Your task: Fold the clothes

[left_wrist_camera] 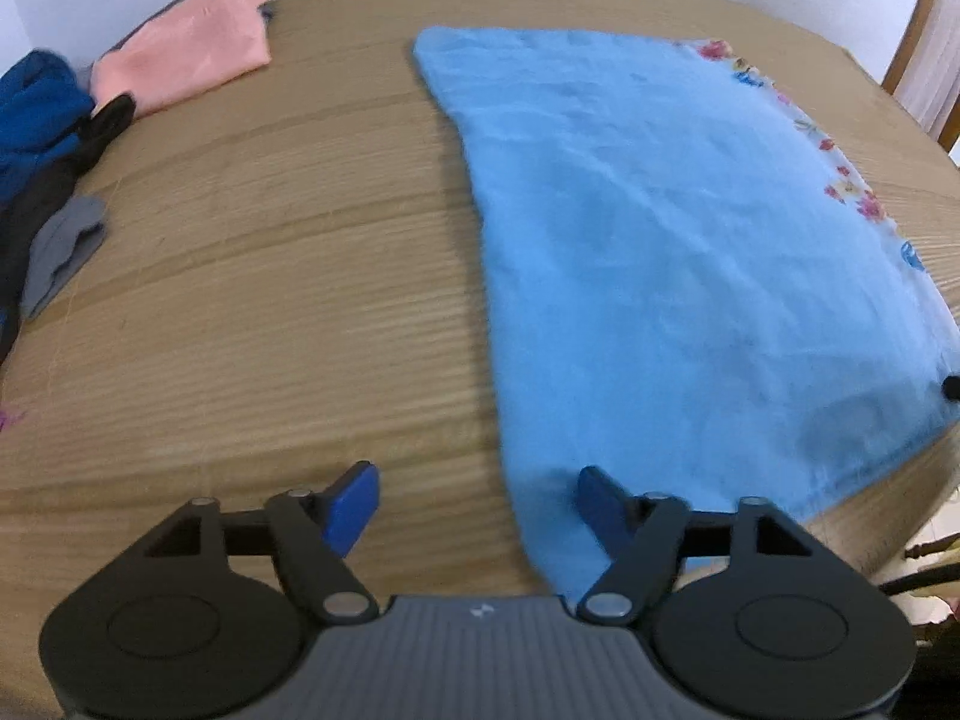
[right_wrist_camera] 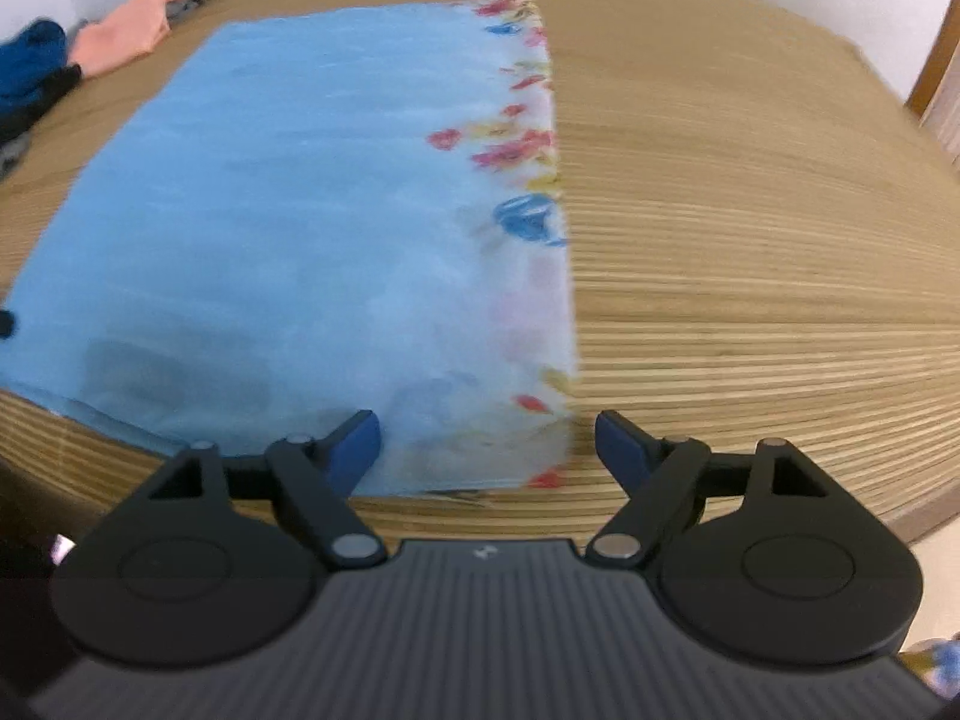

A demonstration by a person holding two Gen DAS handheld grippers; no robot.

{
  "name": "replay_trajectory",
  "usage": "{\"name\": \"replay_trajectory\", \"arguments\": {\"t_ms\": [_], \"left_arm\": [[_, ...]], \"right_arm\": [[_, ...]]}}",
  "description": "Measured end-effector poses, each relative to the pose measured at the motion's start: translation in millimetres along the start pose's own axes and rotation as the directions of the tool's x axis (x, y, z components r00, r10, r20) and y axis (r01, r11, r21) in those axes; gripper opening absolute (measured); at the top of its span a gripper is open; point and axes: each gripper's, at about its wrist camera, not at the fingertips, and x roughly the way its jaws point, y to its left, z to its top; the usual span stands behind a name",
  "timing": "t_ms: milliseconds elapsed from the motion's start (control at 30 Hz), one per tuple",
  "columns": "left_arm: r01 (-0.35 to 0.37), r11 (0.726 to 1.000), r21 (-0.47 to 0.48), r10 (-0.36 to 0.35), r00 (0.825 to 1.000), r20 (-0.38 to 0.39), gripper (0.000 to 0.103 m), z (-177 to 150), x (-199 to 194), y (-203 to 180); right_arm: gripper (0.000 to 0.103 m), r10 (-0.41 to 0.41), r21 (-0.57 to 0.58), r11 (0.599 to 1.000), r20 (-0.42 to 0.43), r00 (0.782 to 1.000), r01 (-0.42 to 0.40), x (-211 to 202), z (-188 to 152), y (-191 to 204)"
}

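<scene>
- Here the blue cloth (left_wrist_camera: 690,276) lies flat on the wooden table (left_wrist_camera: 270,312), already folded at least once as I judge it: a flowered border (right_wrist_camera: 528,138) peeks out from under the plain blue layer along its right side.
- Its near end reaches the table's front edge and hangs slightly over it in the right wrist view.
- The left gripper (left_wrist_camera: 477,507) hovers over the cloth's near left corner, jaws apart and empty; one blue pad is above the cloth, the other above bare wood.
- The right gripper (right_wrist_camera: 487,450) stands over the near right corner, jaws spread wide with nothing pinched.
- Further folds probably remain, since the cloth is still a broad rectangle.
- A folded pink garment (left_wrist_camera: 186,60) sits at the far left corner, seemingly done; a dark blue piece (left_wrist_camera: 36,114), a black one and a grey one (left_wrist_camera: 63,252) lie heaped at the left edge, apparently still waiting.
- Bare wood lies open left of the cloth and to its right, giving room to swing a fold either way.
</scene>
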Motion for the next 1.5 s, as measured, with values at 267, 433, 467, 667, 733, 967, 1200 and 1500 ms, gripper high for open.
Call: {"name": "replay_trajectory", "arguments": {"t_ms": [267,433,467,667,733,967,1200,1500], "left_arm": [[0.044,0.997,0.068,-0.051,0.993,0.110,0.069,48.5,-0.6,-33.6],[-0.018,0.995,0.096,0.009,0.996,0.094,0.068,50.8,25.8,-48.3],[-0.024,0.995,0.098,0.015,0.996,0.091,0.072,44.2,25.8,-44.5],[-0.019,0.998,0.054,0.018,0.999,0.029,0.077,0.6,5.5,-2.5],[-0.044,0.998,0.042,0.043,0.999,0.018,0.067,3.8,-2.9,2.6],[0.023,0.998,0.066,-0.033,0.987,0.156,0.071,87.4,0.9,-48.7],[-0.014,0.999,0.041,0.011,0.998,0.056,0.079,101.7,53.8,-69.8],[-0.093,0.972,-0.218,0.091,0.996,-0.018,0.069,91.3,30.1,-14.3]], "right_arm": [[0.081,0.102,-0.057,0.994,0.175,0.979,-0.093,16.3,51.1,42.2],[0.081,0.119,-0.018,0.993,0.090,0.989,-0.118,52.9,51.5,51.7],[0.081,0.117,-0.027,0.993,0.089,0.989,-0.115,51.4,45.3,51.3],[0.081,0.090,-0.014,0.996,0.053,0.995,-0.090,31.0,21.3,22.0],[0.081,0.062,-0.021,0.998,0.047,0.997,-0.061,25.1,25.2,14.3],[0.081,0.192,-0.144,0.974,0.126,0.973,-0.174,55.1,85.9,38.6],[0.083,0.259,-0.210,0.949,0.093,0.961,-0.235,94.5,103.0,13.5],[0.083,0.178,-0.047,0.984,0.145,0.973,-0.173,96.6,147.9,-93.2]]}}
